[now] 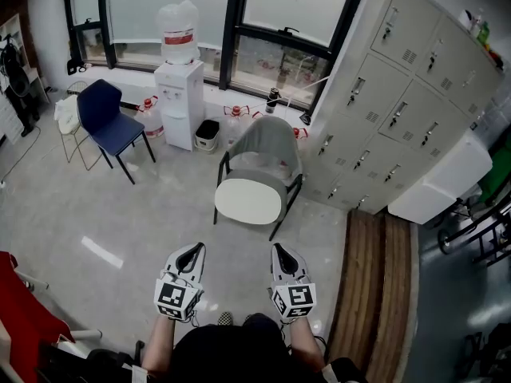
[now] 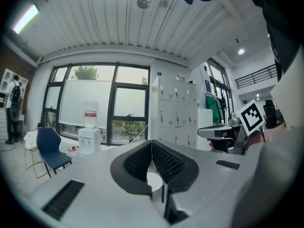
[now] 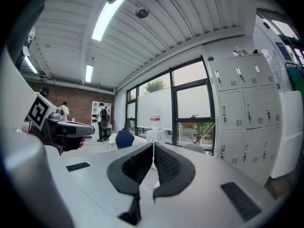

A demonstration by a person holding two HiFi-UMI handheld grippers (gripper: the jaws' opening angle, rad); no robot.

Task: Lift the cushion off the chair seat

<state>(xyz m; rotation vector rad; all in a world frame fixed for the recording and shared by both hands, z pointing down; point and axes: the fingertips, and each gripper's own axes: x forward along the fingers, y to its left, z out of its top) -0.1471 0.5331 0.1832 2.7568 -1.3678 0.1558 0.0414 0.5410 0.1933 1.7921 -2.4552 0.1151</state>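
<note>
A grey chair (image 1: 271, 146) stands in the middle of the floor, with a pale round cushion (image 1: 248, 200) on its seat. My left gripper (image 1: 192, 250) and right gripper (image 1: 281, 250) are held side by side, well short of the chair, pointing toward it. Both are shut with nothing between the jaws. In the left gripper view the left gripper (image 2: 152, 142) has its pads together, and the right gripper (image 2: 223, 132) shows at its side. In the right gripper view the right gripper (image 3: 153, 145) is closed too, and the chair back (image 3: 194, 147) peeks over it.
A blue chair (image 1: 110, 120) stands at the back left beside a water dispenser (image 1: 179, 94) under the windows. Grey lockers (image 1: 399, 102) line the right side, with a wooden strip (image 1: 375, 286) on the floor before them. A red object (image 1: 20, 309) lies at the left edge.
</note>
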